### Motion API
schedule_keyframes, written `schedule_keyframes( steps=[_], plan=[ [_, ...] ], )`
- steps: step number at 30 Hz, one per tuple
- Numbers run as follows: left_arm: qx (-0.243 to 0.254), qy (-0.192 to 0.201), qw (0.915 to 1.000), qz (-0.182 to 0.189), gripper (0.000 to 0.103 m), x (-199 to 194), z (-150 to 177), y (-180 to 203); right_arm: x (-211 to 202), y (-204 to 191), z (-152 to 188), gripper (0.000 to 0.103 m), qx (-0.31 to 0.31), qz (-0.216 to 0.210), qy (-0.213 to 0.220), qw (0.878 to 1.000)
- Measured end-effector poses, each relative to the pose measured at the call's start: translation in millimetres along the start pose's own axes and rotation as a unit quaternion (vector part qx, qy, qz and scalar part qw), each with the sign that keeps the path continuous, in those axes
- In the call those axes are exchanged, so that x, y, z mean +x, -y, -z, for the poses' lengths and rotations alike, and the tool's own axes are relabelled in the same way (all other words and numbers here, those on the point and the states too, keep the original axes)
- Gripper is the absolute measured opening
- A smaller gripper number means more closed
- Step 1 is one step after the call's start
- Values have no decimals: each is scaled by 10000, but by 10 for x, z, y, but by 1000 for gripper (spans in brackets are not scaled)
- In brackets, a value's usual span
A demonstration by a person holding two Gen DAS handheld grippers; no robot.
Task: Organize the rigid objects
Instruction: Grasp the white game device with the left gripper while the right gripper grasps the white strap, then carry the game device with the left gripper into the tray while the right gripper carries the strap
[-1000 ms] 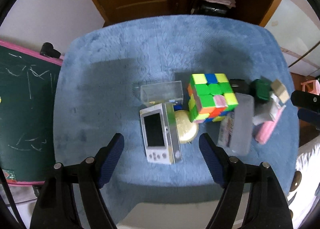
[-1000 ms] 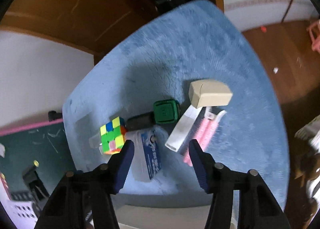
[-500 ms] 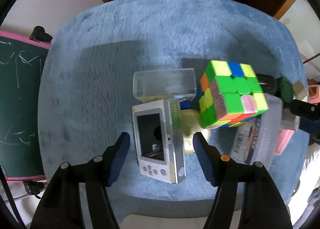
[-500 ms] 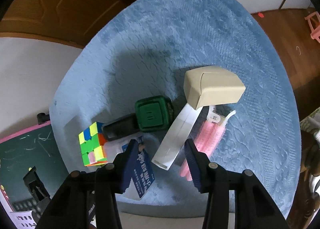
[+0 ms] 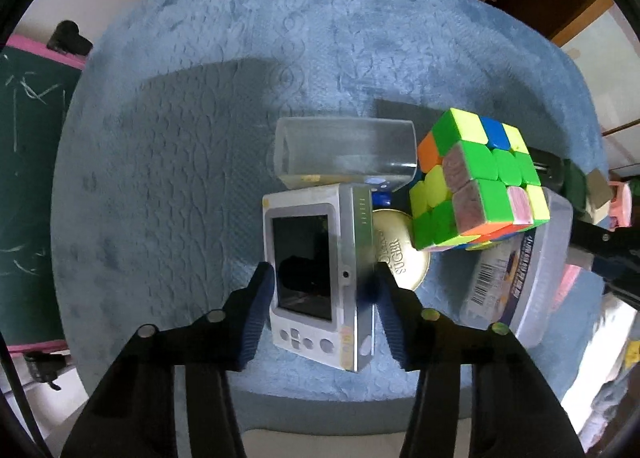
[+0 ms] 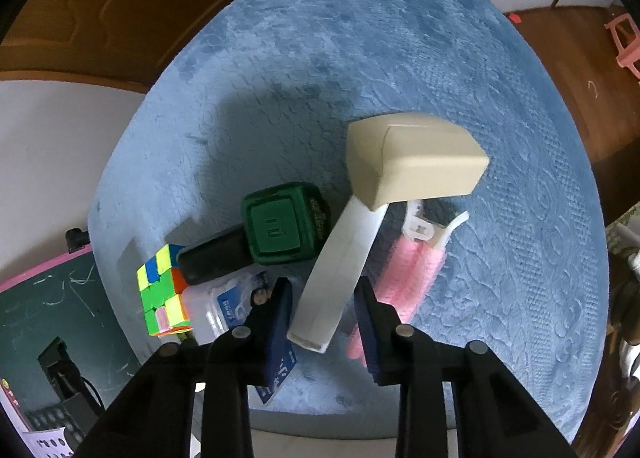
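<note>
A white handheld device with a dark screen lies on the blue plush table cover. My left gripper is shut on its near half, one finger pressed on each long side. Behind it sit a clear plastic box, a gold round tin and a scrambled colour cube. In the right wrist view, my right gripper is open and closely straddles the near end of a long white box. That box leans under a beige block.
A green cube, a black bar, a labelled translucent container and a pink brush crowd around the white box. A chalkboard stands left of the table. The cover's far half is bare.
Both grippers have come down and forward onto the pile while narrowing. The left has closed onto the white device; the right has drawn in around the white box.
</note>
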State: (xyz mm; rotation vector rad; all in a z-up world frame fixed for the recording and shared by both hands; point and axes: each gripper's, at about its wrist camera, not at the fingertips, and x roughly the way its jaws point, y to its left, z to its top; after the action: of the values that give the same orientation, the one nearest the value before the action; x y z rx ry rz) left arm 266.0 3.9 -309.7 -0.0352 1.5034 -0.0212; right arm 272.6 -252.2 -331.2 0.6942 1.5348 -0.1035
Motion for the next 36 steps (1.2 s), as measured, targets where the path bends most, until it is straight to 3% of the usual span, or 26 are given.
schedule_keyframes(
  steps=[4, 9, 15, 20, 26, 36],
  plan=[
    [-80, -6, 9998, 161, 43, -32, -5, -106, 38, 77, -15, 27, 105, -20, -102, 9999],
    [20, 33, 10000, 82, 35, -111, 15, -126, 102, 132, -30, 26, 150, -34, -156, 9998],
    [84, 55, 9990, -441, 29, -131, -22, -160, 125, 101, -51, 26, 92, 42, -133, 9999],
    [-206, -107, 9997, -122, 28, -5, -44, -344, 147, 56, -29, 23, 43, 91, -86, 9999],
    [-77, -23, 9998, -171, 27, -30, -64, -350, 75, 14, 77, 22, -156, 166, 42, 9997],
    [-171, 116, 9994, 281, 27, -366, 217, -457, -351, -13, 374, 22, -481, -297, 203, 9982]
  ],
)
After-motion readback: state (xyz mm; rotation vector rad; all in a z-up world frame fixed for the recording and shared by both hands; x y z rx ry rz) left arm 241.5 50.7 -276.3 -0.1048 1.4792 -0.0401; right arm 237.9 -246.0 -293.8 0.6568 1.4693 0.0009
